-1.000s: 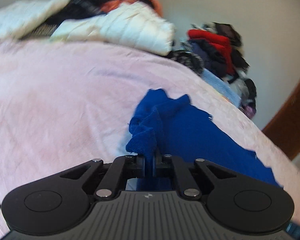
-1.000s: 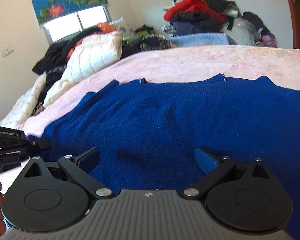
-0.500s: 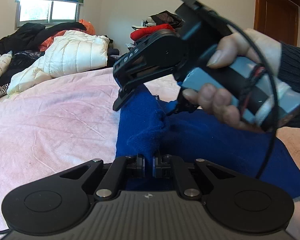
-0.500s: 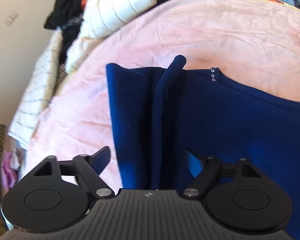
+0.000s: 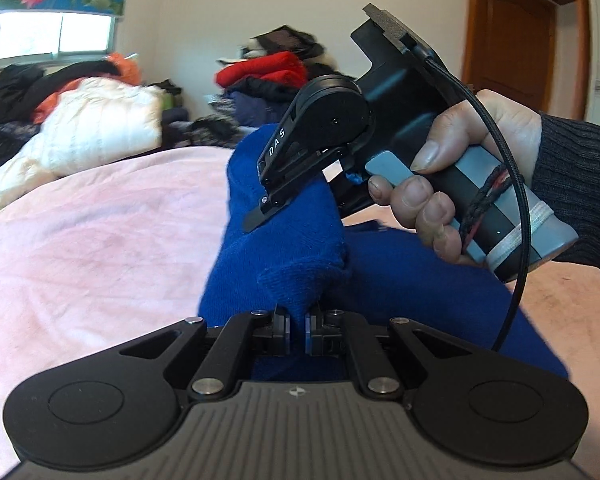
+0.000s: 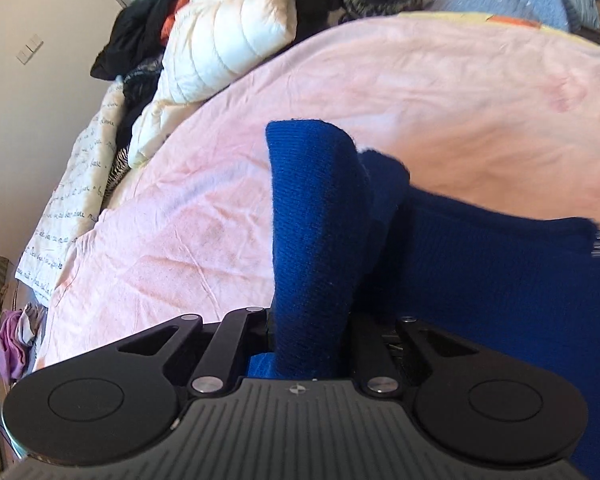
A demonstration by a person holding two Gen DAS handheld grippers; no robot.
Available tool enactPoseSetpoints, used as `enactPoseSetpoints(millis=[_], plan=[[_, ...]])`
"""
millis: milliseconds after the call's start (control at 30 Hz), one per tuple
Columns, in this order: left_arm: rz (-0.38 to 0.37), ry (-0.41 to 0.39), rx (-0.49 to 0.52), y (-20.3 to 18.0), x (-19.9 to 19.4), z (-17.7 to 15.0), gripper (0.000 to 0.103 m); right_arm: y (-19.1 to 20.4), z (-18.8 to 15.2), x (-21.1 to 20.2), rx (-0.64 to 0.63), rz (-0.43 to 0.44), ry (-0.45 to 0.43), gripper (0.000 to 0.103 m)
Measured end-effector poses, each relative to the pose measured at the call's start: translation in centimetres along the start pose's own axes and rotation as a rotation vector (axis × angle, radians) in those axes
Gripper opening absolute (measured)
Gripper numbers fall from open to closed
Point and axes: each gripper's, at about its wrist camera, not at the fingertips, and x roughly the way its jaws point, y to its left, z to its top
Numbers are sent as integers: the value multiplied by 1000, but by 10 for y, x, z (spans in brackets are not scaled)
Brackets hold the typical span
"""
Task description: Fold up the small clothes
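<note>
Both claws (image 5: 296, 328) (image 6: 310, 336) pinch the blue sweater's (image 5: 284, 248) raised edge.

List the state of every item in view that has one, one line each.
blue sweater: one edge lifted off the pink bedspread, the rest lying flat.
left hand-held gripper: shut on a fold of the sweater.
right hand-held gripper: jaws closing, a bunched sweater fold between them.
white puffer jacket: crumpled at the far side of the bed.
wooden door: closed.
</note>
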Motion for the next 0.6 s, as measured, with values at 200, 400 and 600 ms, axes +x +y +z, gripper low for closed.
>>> enactPoseSetpoints(millis=[200, 400, 600], plan=[[-158, 12, 55, -67, 6, 2, 6, -66, -21, -69, 26, -70, -54, 15], [-224, 106, 116, -122, 29, -20, 6, -134, -65, -97, 120, -144, -75, 14], [-204, 148, 131, -138, 43, -24, 6, -162, -78, -94, 251, -73, -136, 44]])
